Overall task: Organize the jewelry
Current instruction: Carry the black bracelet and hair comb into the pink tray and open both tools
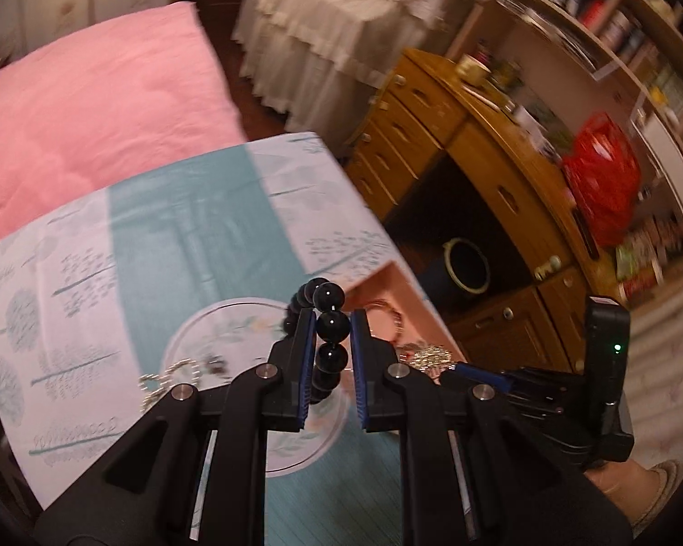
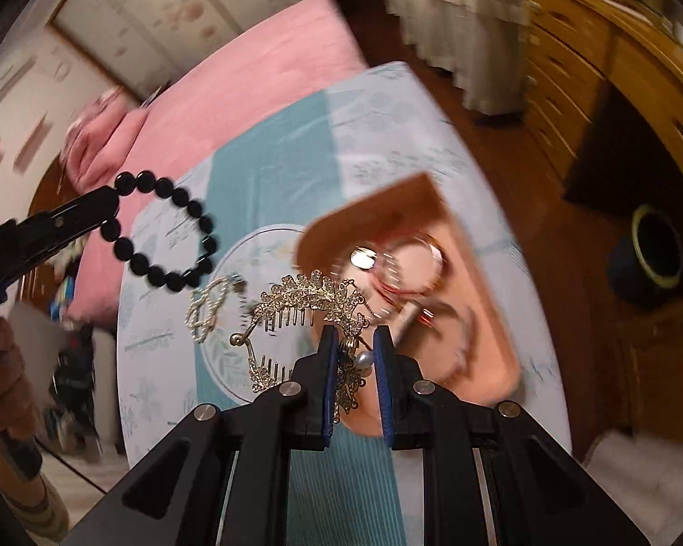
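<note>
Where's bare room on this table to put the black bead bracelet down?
Free cloth lies on the far half of the table, between the round plate and the pink bedding, and near the left edge. Crowded: the plate's near side holds a pearl piece and gold hair comb, and the pink tray already holds bangles.

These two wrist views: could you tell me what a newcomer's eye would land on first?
First, the black bead bracelet dangling from the left gripper, lifted above the plate. Next, the gold hair comb, pinched at one end by the right gripper between the plate and the pink tray. Behind the table, a pink cushion fills the background.
</note>
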`<action>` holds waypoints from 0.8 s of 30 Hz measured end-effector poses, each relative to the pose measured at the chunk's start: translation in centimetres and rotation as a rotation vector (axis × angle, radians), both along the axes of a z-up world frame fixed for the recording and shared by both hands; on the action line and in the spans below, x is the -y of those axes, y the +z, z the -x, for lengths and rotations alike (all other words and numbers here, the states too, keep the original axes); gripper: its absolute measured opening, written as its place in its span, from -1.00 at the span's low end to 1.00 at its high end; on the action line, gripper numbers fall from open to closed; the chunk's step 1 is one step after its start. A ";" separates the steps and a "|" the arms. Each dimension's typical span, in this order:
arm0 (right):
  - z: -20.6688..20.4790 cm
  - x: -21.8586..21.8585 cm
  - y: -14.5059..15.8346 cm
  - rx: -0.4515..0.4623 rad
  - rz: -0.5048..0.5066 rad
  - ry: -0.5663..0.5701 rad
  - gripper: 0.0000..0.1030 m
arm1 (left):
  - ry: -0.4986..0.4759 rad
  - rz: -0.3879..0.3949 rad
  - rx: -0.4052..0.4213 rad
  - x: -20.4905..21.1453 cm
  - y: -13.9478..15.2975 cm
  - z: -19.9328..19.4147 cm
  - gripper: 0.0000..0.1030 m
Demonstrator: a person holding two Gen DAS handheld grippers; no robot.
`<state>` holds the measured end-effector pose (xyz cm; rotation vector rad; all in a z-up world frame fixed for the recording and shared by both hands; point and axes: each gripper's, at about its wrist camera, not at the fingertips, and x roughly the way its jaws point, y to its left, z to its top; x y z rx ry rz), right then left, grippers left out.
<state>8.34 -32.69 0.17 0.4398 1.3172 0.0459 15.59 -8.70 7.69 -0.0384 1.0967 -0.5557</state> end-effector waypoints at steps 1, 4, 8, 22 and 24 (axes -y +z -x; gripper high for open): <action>0.7 0.7 -0.2 -0.002 -0.002 -0.030 -0.71 | -0.018 -0.005 0.001 1.1 0.1 0.4 -0.77; 1.8 2.2 -0.9 -0.004 -0.008 -0.095 -0.71 | -0.073 -0.025 0.003 4.2 -0.6 1.1 -0.76; 2.7 3.4 -1.6 -0.022 -0.011 -0.145 -0.71 | -0.116 -0.065 -0.031 7.5 -3.4 1.1 -0.76; 0.6 2.5 -4.9 -0.038 0.056 -0.115 -0.70 | -0.194 -0.298 -0.024 10.3 -10.8 0.9 -0.56; -0.1 2.2 -5.4 -0.050 0.057 -0.107 -0.70 | -0.190 -0.291 -0.022 9.8 -10.4 0.9 -0.07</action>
